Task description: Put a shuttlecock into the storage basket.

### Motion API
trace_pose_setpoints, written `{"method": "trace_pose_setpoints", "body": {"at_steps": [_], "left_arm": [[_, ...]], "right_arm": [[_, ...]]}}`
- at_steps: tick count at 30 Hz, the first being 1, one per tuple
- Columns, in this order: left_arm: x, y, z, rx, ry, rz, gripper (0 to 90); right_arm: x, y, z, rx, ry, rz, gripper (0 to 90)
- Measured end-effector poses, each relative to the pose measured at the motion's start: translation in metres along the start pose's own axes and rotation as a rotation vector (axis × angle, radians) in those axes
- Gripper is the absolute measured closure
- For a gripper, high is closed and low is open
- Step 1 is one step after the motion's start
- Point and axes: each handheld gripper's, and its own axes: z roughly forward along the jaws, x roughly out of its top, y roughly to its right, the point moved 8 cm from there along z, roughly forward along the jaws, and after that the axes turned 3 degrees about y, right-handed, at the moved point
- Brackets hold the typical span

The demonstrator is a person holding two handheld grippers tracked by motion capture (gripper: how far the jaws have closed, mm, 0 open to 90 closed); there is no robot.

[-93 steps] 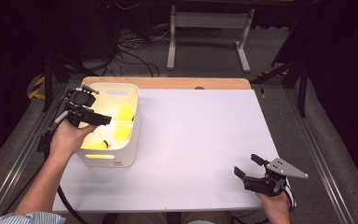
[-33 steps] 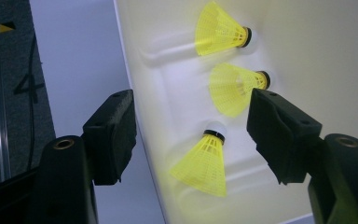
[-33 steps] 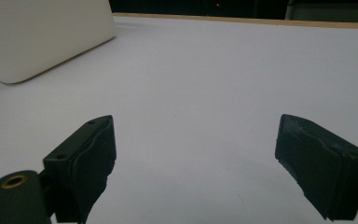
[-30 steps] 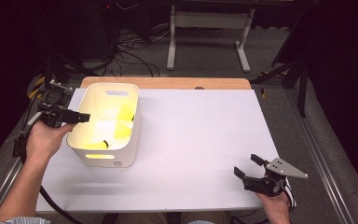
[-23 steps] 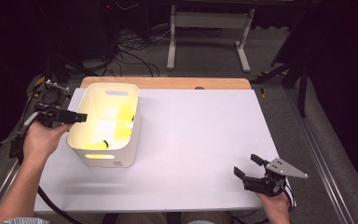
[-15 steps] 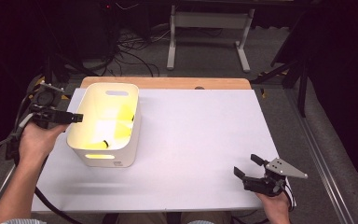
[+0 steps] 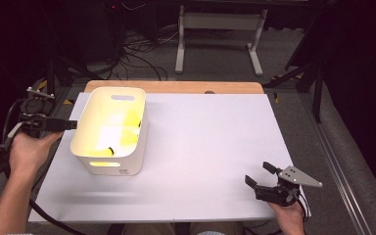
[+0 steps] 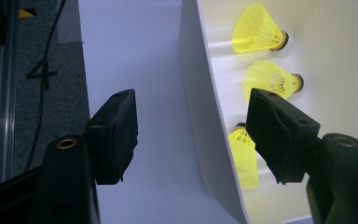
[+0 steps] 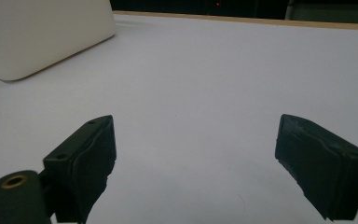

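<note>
The left gripper (image 8: 193, 140) straddles the near wall of the white bin (image 7: 85, 155) on the worktop (image 7: 210, 147), jaws wide, not yet pinching. 3 yellow shuttlecocks (image 8: 270, 80) lie inside. The right gripper (image 7: 258, 176) rests open, empty.

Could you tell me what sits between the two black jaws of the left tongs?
In the left gripper view, the white plastic bin's side wall stands between the open left tongs, untouched by either jaw.

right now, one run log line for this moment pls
left gripper: open, jaws straddle bin wall | bin: three yellow shuttlecocks inside | right gripper: open, empty, over white table
</note>
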Motion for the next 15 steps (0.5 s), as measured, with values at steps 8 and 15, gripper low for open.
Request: {"method": "trace_pose_setpoints", "body": {"at_steps": [8,15], "left_arm": [[-0.0031,-0.0059,-0.0008,0.014,0.005,-0.009,36.1],[-0.0047,-0.0092,-0.0009,0.019,0.008,-0.019,35.5]], "right_arm": [[-0.0001,0.0001,0.0002,0.0,-0.001,0.001,12.9],[-0.0002,0.0005,0.0001,0.0,-0.001,0.0,12.9]]}}
